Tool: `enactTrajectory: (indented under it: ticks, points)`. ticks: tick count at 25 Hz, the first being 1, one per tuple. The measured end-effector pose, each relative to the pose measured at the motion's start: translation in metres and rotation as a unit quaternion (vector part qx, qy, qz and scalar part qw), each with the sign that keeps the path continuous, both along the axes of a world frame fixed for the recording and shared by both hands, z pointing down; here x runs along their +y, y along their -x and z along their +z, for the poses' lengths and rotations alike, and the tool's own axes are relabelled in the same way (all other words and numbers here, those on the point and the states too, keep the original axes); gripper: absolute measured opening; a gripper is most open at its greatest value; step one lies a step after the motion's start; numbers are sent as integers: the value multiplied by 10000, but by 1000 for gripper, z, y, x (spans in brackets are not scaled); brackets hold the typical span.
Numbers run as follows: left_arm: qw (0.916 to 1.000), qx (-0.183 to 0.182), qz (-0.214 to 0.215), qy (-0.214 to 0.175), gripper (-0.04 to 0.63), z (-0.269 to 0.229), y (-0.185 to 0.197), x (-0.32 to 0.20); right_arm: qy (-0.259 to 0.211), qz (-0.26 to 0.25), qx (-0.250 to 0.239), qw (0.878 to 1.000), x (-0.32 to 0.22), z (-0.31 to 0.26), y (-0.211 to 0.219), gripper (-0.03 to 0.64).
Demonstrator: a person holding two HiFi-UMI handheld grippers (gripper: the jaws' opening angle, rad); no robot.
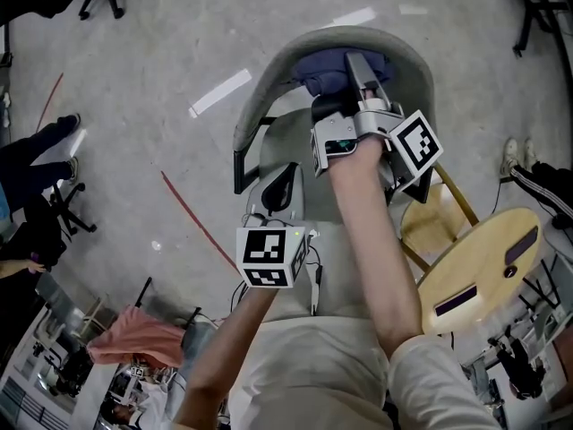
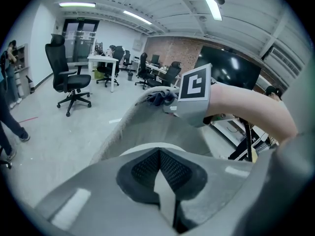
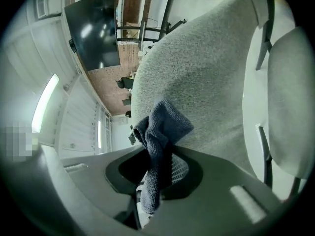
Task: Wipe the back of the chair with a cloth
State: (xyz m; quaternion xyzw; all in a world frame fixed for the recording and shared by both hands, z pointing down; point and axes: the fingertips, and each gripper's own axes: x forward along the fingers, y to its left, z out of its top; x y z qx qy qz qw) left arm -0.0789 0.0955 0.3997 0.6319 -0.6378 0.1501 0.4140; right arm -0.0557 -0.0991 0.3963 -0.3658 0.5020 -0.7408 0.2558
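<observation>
Grey concrete floor (image 1: 134, 61), black office chair (image 2: 73, 80), white desk (image 2: 101, 59), brick wall (image 2: 172, 47), ceiling strip light (image 2: 76, 5), wooden stool (image 1: 479, 262)

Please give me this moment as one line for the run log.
phase: wiping | right gripper: shut on cloth, cloth against chair back | left gripper: shut, empty

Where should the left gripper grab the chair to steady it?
Probably the backrest's top rim, left of the cloth, coming from above. That edge is narrow, bare and faces up, so opened jaws could straddle it.
</observation>
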Motion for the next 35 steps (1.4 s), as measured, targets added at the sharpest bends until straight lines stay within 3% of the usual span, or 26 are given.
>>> enactTrajectory:
  ticks: [4, 10, 23, 35]
  points:
    - [10000, -17, 8, 24, 1, 1, 1, 2, -284, 12, -214, 9994, -1, -22, -11, 78]
    - [10000, -62, -3, -4, 1, 1, 4, 1, -633, -58, -65, 9980, 5, -26, -40, 78]
    - [9995, -69, 297, 53, 1, 11, -19, -15, -48, 321, 268, 9991, 41, 49, -95, 78]
    - [9994, -5, 318, 121, 1, 33, -40, -29, 528, 463, 334, 9970, 45, 133, -108, 78]
